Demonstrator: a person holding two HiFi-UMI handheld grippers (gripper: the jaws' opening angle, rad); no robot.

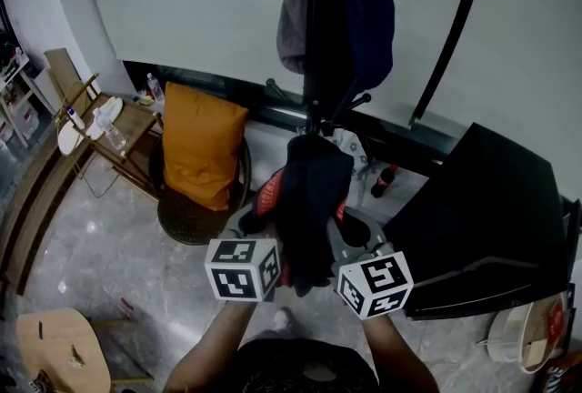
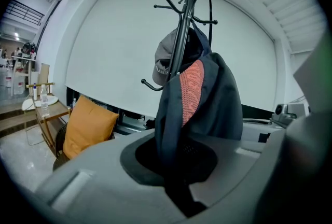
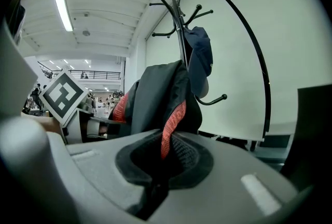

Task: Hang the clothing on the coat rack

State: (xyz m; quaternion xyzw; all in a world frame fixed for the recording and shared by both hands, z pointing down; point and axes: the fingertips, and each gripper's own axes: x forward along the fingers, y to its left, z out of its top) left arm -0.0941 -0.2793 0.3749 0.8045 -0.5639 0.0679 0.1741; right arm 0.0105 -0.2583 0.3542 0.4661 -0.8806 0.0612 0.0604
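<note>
A dark jacket (image 1: 309, 200) with red lining hangs bunched between my two grippers, just in front of the black coat rack (image 1: 320, 18). My left gripper (image 1: 273, 232) is shut on the jacket's left side, where the cloth (image 2: 207, 98) runs down into the jaws (image 2: 181, 186). On the other side my right gripper (image 1: 344, 244) is shut on it too, a red edge of the jacket (image 3: 155, 93) pinched in the jaws (image 3: 150, 192). A grey cap (image 1: 293, 27) and a navy cap (image 1: 368, 18) hang on the rack's upper hooks. A lower hook (image 3: 215, 99) is bare.
Left of the rack stands a round chair with an orange cushion (image 1: 200, 146), and beyond it a wooden side table (image 1: 118, 123) with bottles. A black curved lamp stem (image 1: 455, 27) rises at the right over a black table (image 1: 482, 218). A bottle (image 1: 384, 180) stands by the rack's base.
</note>
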